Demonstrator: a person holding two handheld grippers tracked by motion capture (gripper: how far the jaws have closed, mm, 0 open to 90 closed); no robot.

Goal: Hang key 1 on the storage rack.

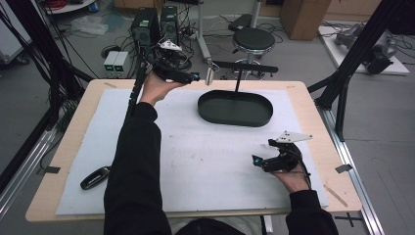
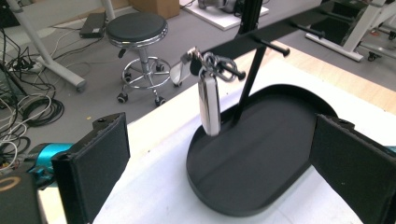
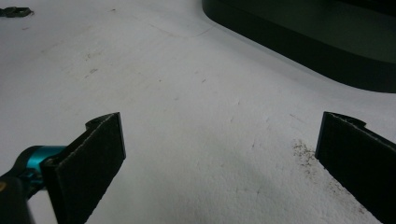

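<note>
Plainly the key fob, hanging from the stand's peg over the black tray, looks light, rigid, slick, free-swinging; grip its flat sides, as both the left gripper and right gripper stand wide apart, empty.

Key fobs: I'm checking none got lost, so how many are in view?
2. One fob hangs from the stand's peg over the tray; the other fob lies at the mat's near-left edge.
</note>
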